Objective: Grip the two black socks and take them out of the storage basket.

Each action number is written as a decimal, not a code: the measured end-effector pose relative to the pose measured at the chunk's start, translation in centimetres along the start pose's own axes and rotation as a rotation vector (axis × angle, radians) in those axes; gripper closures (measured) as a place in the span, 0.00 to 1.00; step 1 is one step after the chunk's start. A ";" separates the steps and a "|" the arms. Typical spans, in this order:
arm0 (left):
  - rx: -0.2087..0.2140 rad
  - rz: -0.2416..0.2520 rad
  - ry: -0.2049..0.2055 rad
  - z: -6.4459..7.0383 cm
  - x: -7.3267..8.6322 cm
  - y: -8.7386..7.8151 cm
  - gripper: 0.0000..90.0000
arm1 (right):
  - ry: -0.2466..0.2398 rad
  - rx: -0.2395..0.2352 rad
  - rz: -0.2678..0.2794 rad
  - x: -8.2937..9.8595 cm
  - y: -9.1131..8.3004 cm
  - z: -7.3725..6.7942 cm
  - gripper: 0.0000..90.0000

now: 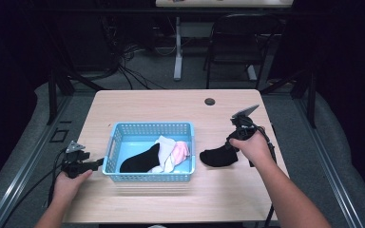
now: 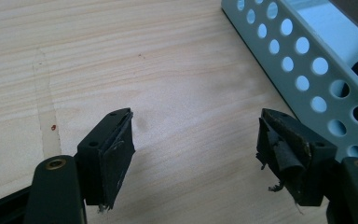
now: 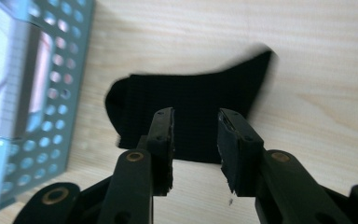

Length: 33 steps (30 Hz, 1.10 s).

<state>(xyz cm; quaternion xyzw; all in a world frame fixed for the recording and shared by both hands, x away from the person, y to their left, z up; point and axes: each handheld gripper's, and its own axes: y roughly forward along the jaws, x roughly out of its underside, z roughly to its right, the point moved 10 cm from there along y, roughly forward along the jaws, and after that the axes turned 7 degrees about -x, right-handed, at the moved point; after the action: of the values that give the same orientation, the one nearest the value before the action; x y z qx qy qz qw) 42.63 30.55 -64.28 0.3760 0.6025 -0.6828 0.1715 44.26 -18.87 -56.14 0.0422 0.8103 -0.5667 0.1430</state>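
Observation:
A black sock (image 1: 217, 157) lies flat on the wooden table, just right of a light blue perforated basket (image 1: 152, 126). My right gripper (image 1: 231, 143) hovers over the sock's right end. In the right gripper view the sock (image 3: 191, 93) spreads under and beyond the gripper (image 3: 195, 135), whose jaws stand narrowly apart with nothing pinched between them. The basket holds another black sock (image 1: 141, 161) and white and pink socks (image 1: 173, 152). My left gripper (image 1: 96, 164) rests low at the basket's left wall. In its own view the left gripper (image 2: 196, 140) is wide open over bare wood.
The basket wall (image 2: 303, 70) runs close along the left gripper's right jaw, and the basket (image 3: 51, 93) stands left of the sock in the right gripper view. A round cable hole (image 1: 210, 101) sits at the table's far edge. A black chair (image 1: 237, 42) stands behind the table.

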 end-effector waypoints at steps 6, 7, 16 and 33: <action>0.000 0.002 0.003 0.0 0.0 0.0 0.30 | -0.055 -0.018 0.011 -1.0 -1.5 -2.9 0.73; 0.000 0.002 0.003 0.0 0.0 0.0 0.30 | -0.067 -0.031 0.011 -1.2 -1.7 -3.8 0.74; 0.002 0.006 -0.002 0.0 -0.1 -0.1 0.30 | -0.222 -0.146 -0.054 -1.3 0.8 -12.9 0.74; 0.006 0.009 -0.003 0.0 -0.1 -0.1 0.30 | -0.269 -0.213 -0.115 -1.6 6.5 -18.6 0.78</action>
<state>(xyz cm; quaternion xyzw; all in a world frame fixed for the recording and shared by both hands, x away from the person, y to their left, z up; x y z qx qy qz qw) 42.65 30.58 -64.08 0.3783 0.5985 -0.6843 0.1745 43.89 0.89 -55.65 -0.0959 0.8404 -0.4855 0.2209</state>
